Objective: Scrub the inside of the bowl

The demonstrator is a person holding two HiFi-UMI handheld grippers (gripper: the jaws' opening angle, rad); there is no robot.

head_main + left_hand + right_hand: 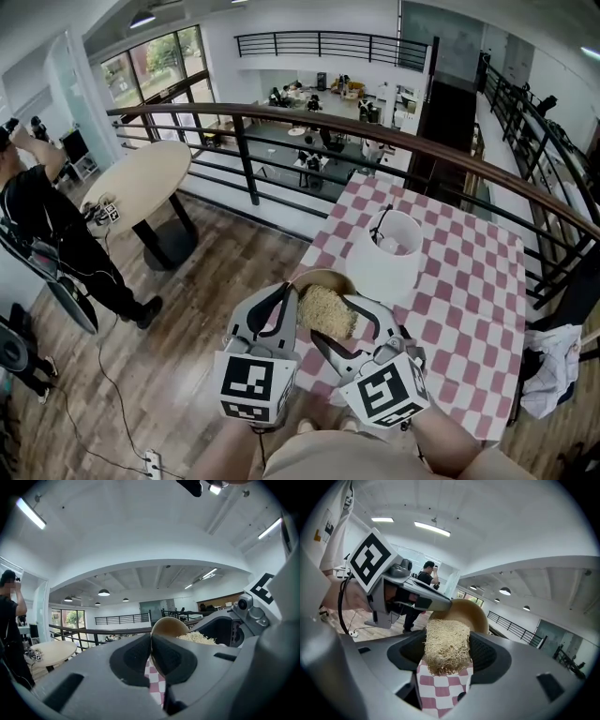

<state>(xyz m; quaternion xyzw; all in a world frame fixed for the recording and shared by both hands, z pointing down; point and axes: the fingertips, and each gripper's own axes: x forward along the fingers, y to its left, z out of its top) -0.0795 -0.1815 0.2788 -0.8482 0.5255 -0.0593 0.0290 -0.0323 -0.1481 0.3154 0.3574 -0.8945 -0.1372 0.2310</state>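
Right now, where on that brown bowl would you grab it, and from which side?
Probably its thin rim, from the person's left, as the left claw pinches the bowl now: the wall fits between the jaws, and the mouth is left free for the scrubber.

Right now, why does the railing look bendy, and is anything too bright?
Head view: the wide lens curves the railing, and the light is even daylight. Left gripper view: round black edges, and a ceiling light glares white. Right gripper view: the same round edges, and the scrubber looks crisp.
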